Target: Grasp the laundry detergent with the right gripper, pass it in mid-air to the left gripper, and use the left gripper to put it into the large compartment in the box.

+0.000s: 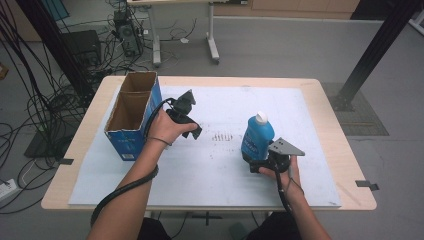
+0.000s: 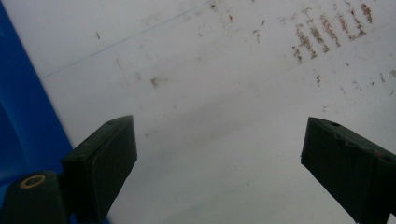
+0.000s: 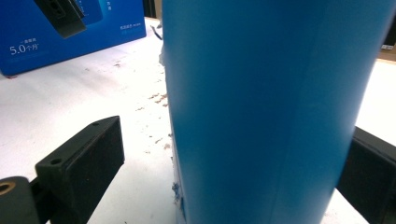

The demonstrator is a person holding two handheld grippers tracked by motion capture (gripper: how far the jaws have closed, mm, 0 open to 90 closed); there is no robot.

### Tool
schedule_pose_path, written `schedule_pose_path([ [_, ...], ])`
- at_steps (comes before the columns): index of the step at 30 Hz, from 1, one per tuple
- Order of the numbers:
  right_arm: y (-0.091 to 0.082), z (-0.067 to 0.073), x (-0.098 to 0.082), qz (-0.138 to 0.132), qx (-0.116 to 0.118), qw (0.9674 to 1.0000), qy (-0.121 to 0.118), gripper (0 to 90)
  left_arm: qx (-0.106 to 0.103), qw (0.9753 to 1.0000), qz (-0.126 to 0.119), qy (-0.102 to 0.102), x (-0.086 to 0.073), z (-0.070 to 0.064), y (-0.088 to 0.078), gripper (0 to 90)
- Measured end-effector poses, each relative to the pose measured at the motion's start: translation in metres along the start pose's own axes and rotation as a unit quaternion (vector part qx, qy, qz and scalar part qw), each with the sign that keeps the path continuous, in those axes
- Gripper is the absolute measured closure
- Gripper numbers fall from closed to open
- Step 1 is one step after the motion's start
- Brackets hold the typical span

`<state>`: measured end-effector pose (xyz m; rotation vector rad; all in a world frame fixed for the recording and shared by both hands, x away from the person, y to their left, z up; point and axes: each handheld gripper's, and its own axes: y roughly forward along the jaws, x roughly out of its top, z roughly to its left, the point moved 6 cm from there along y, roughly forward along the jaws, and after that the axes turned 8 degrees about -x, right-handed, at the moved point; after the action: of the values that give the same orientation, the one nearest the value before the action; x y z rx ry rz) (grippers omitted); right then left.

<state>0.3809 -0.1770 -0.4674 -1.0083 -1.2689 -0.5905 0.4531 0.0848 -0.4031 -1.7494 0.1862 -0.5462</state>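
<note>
One blue box [image 3: 70,32] reads "5.0个月" (smaller print too blurred).

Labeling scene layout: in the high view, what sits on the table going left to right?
Open cardboard box → left gripper → brown marks on the white sheet → blue bottle → right gripper

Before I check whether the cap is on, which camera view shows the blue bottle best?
The high view: the whole blue bottle stands upright on the white board, white cap on top. The right gripper view has just its blue side up close between the jaws, left pad apart from it. The left gripper view looks down at bare board.
</note>
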Motion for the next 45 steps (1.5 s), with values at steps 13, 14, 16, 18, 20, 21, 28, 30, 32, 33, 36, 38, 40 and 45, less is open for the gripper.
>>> schedule_pose_path([
  [13,-0.0002,-0.0003,0.0019,0.0,0.0,1.0,0.001,3.1,0.001,1.0,0.002,0.0,-0.0007,-0.0005,0.0004,10.9],
  [14,-0.0001,-0.0003,0.0018,-0.001,0.0,1.0,0.001,3.1,0.001,1.0,0.001,0.0,-0.0006,-0.0008,0.0007,10.9],
  [16,0.0,0.0001,0.0017,0.0,0.0,1.0,0.002,3.2,0.001,1.0,-0.001,0.0,-0.0001,-0.0014,0.0011,10.9],
  [18,0.0,0.0001,0.0019,-0.001,0.0,1.0,0.001,3.1,0.002,1.0,-0.001,0.0,0.0002,-0.0018,0.001,10.9],
  [20,-0.0002,-0.0002,0.0023,-0.002,0.0,1.0,0.002,3.2,0.002,1.0,0.002,0.002,0.0001,-0.0019,0.0008,10.9],
  [21,-0.0002,-0.0004,0.0023,-0.001,0.0,1.0,0.002,3.2,0.004,1.0,0.002,0.001,0.0,-0.0017,0.0008,10.9],
  [28,-0.0007,-0.0012,0.0025,-0.001,0.0,1.0,0.003,3.2,0.004,1.0,0.0,0.001,0.0,-0.0011,0.0004,10.9],
  [30,-0.0006,-0.0012,0.0025,-0.001,0.0,1.0,0.004,3.2,0.001,1.0,-0.002,-0.001,0.0002,-0.0013,0.0,10.9],
  [32,-0.0006,-0.0009,0.0024,-0.002,0.0,1.0,0.003,3.2,0.002,1.0,-0.003,-0.001,0.0002,-0.0012,-0.0003,10.9],
  [33,-0.0007,-0.0006,0.0024,-0.001,0.001,1.0,0.003,3.2,0.001,1.0,-0.001,0.0,0.0001,-0.0011,-0.0003,10.9],
  [36,-0.0004,0.0,0.0028,-0.002,0.0,1.0,0.003,3.2,0.002,1.0,0.001,0.001,0.0,-0.0011,0.0002,10.9],
  [38,-0.0004,-0.0001,0.0028,-0.002,0.0,1.0,0.003,3.3,0.002,1.0,-0.002,-0.001,0.0002,-0.0016,0.0009,10.9],
  [40,-0.0002,-0.0001,0.0028,-0.001,0.0,1.0,0.002,3.4,0.002,1.0,0.001,0.001,0.0001,-0.0021,0.0011,10.9],
  [45,-0.0003,0.0004,0.0029,-0.002,0.0,1.0,0.001,3.4,0.0,1.0,-0.001,0.001,0.0001,-0.0029,0.0013,11.2],
])
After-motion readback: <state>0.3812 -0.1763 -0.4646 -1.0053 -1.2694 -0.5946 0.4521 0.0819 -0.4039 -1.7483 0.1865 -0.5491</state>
